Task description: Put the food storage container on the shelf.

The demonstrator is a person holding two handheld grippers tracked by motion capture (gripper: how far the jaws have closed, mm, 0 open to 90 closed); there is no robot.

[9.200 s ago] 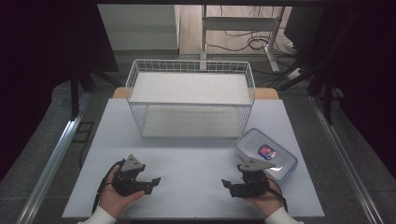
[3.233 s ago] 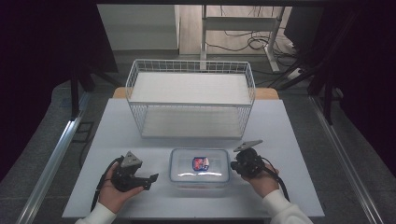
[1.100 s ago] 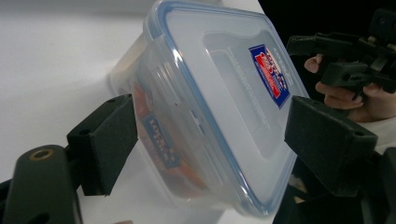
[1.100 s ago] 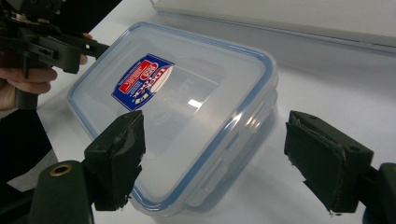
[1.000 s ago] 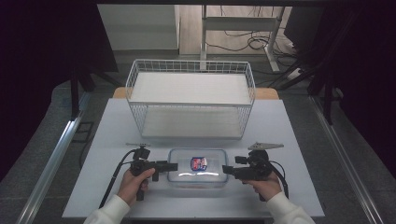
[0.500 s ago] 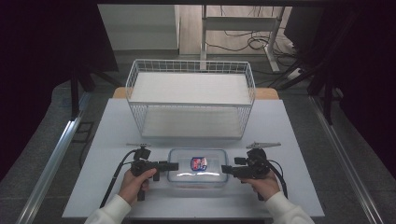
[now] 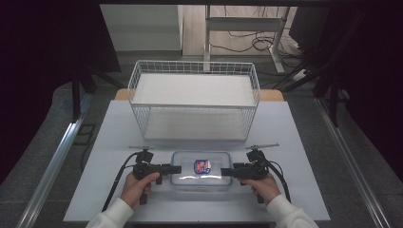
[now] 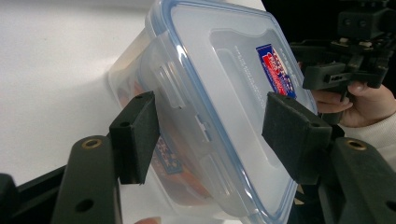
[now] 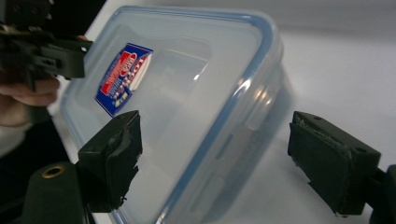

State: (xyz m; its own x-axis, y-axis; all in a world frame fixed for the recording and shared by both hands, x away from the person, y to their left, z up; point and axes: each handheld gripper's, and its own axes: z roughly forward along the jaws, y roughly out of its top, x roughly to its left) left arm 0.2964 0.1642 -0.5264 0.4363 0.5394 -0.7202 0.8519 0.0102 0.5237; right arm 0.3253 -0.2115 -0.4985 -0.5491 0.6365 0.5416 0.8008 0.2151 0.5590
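While black claws flank it, the clear rounded plastic box (image 7: 201, 170) gleams.

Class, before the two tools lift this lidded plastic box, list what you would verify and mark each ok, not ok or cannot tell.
1. Left tool straddles the box's end, its jaws just closing: ok.
2. Left pads pressing on it: not ok, gaps show.
3. Right tool straddles the opposite end: ok.
4. Right pads pressing: not ok.
5. Lid seated: ok; latches locked: cannot tell.
6. Wire basket stands behind, apart: ok.
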